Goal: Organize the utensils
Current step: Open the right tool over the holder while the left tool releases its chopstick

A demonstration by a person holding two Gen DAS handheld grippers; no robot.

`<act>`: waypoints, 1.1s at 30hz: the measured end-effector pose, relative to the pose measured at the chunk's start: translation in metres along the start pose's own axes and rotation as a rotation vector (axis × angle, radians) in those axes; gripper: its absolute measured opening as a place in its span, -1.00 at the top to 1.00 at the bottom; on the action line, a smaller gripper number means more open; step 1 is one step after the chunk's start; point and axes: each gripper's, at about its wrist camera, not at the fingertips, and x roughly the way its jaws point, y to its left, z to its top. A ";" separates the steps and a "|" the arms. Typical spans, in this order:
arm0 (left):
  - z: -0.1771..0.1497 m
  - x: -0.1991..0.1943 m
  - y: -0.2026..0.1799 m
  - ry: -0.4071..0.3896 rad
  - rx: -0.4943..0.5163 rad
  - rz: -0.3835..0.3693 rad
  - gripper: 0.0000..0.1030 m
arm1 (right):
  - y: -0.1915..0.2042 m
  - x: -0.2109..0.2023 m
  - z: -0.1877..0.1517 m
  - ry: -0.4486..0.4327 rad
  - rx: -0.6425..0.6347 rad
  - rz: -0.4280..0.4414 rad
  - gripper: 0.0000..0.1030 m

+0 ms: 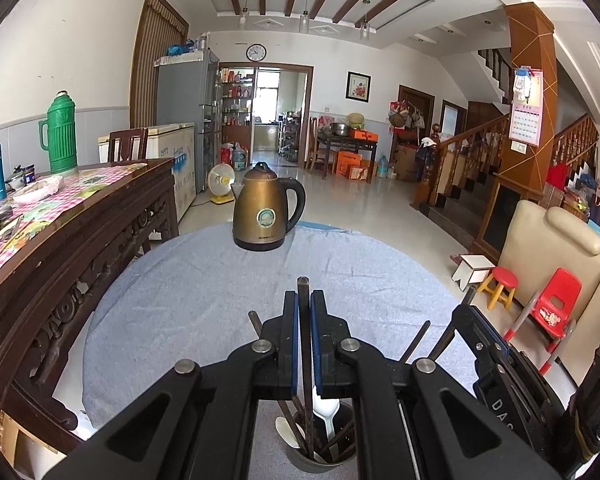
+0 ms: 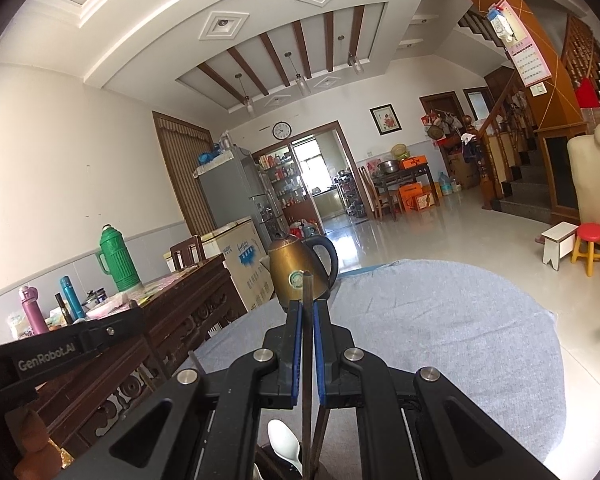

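while "genrobot.ai" is read on the left gripper [image 1: 304, 300] body in the right view, a chopstick [image 1: 303, 292] is clamped upright by it above the cup [image 1: 324, 456] on the grey cloth [image 1: 204, 288]. another chopstick [image 2: 308, 292] is clamped upright by the right gripper [image 2: 308, 310].

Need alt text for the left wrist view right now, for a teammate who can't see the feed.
The left gripper is shut on a dark chopstick standing upright above a utensil cup holding more chopsticks and white spoons. Beyond lies a blue-grey tablecloth with a bronze kettle at its far edge.
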 end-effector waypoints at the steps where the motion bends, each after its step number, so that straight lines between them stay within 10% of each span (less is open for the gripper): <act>1: -0.001 0.001 0.000 0.003 -0.001 -0.001 0.88 | -0.001 0.000 -0.001 0.003 0.002 0.001 0.87; 33: -0.022 0.013 0.008 0.104 -0.012 -0.015 0.87 | 0.013 -0.001 -0.031 0.104 -0.015 0.031 0.85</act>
